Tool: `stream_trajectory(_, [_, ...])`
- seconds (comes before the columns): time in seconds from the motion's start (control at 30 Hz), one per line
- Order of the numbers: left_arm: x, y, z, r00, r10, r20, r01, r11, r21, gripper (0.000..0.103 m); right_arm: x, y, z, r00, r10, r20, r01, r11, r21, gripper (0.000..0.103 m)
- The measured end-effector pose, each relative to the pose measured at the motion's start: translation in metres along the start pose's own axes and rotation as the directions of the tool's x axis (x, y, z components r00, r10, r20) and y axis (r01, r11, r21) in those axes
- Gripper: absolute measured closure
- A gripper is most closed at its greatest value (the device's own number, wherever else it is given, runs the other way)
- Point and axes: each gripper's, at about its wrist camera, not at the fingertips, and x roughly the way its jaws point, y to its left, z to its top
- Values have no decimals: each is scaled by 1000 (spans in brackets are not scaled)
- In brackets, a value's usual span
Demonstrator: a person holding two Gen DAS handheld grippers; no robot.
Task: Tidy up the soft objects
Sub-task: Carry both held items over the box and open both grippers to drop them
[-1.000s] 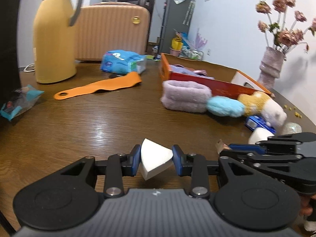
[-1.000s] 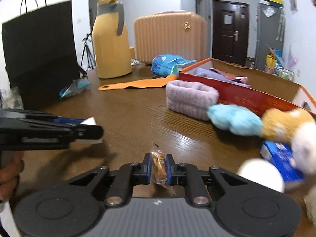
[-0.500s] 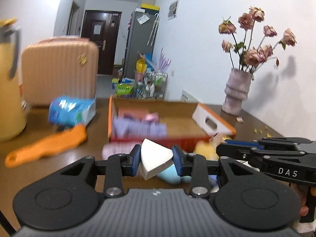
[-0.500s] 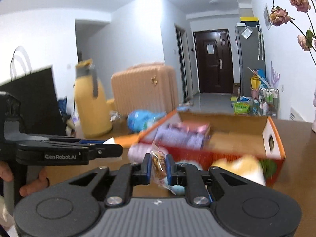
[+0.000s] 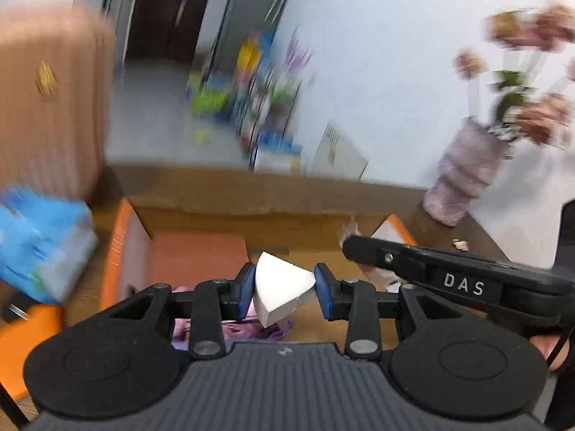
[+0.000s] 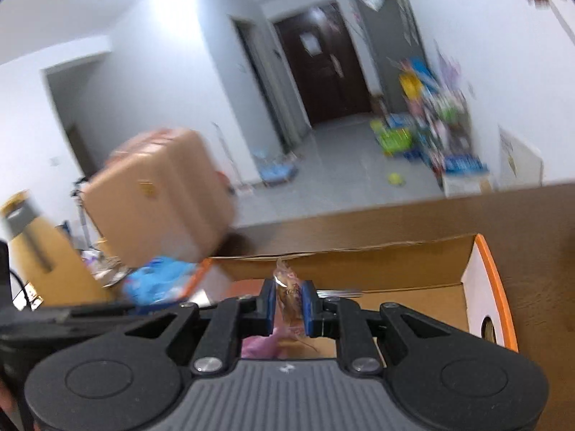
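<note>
My left gripper (image 5: 284,289) pinches a white wedge-shaped foam sponge (image 5: 279,291) between its blue pads, holding it above the open orange-edged cardboard box (image 5: 118,251) on the brown wooden table (image 6: 532,237). My right gripper (image 6: 289,307) is clamped nearly shut on a small clear-wrapped brown snack packet (image 6: 287,292), also over the box, where pink and purple soft cloths (image 5: 230,328) lie on the floor. In the left view, the right gripper's black finger reaches in from the right, beside the sponge.

"DAS" in white on right gripper (image 5: 346,248) side.
</note>
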Motion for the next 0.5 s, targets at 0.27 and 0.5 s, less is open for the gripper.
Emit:
stream_trajectory(0.27, [75,4,18,992,104,-73,-104,995,8,46,87,-41,18,984,-96,-151,110,990,87,65])
stream_trajectory(0.5, [47,11,27,995,96,-7,-96,995,16,35,64,-39,21,992,-84,-93,93,991,96,52])
